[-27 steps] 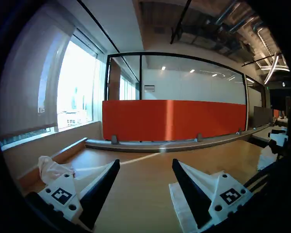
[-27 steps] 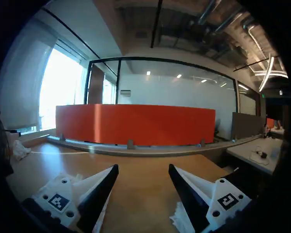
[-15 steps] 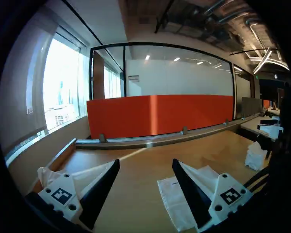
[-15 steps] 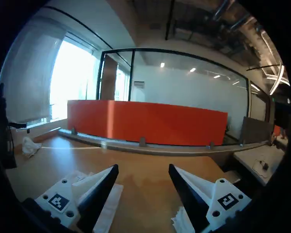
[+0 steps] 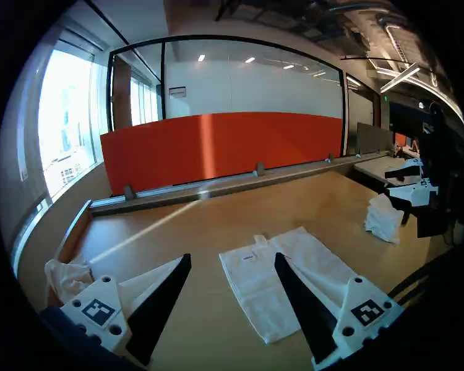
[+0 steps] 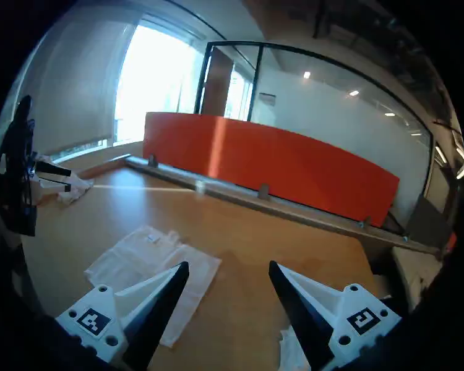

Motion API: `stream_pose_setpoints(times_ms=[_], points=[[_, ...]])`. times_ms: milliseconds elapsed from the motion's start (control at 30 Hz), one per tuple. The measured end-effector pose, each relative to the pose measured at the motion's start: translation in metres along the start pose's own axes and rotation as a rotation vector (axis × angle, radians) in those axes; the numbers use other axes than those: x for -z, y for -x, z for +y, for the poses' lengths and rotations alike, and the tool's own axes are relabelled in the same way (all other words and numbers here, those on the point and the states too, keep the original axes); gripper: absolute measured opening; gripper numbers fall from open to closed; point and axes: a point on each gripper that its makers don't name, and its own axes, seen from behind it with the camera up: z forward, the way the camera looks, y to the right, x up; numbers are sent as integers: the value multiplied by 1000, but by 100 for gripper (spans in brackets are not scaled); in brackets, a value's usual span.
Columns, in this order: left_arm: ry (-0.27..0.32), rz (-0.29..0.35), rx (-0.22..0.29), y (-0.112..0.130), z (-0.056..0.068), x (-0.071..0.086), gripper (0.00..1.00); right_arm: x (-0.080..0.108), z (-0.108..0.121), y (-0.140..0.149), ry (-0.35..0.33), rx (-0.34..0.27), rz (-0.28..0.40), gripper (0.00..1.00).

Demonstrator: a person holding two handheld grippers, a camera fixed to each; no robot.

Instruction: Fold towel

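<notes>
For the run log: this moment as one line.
towel: flat on table | left tool: open | right tool: open | contact: none

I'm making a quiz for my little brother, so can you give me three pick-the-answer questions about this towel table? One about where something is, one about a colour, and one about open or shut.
1. Where does the flat white towel lie?
A. on the wooden table
B. on a chair
C. in a basket

2. What colour is the long divider behind the table?
A. blue
B. orange
C. green

3. How are the left gripper's fingers?
A. shut on the towel
B. shut on nothing
C. open

Answers: 1 A, the towel is spread flat on the tabletop. 2 B, the panel is plain orange all along. 3 C, a wide gap shows between the two fingers.
</notes>
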Motion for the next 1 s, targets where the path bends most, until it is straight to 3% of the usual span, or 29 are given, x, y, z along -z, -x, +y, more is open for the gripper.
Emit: stream_pose_setpoints(times_ms=[167, 467, 1000], points=[[17, -42, 9, 19, 4, -4, 100, -4, -15, 15, -44, 33, -49, 100], [49, -135, -4, 69, 15, -18, 100, -16, -40, 54, -99, 21, -125, 100], [106, -316, -22, 167, 44, -39, 100, -35, -78, 136, -184, 62, -253, 100]])
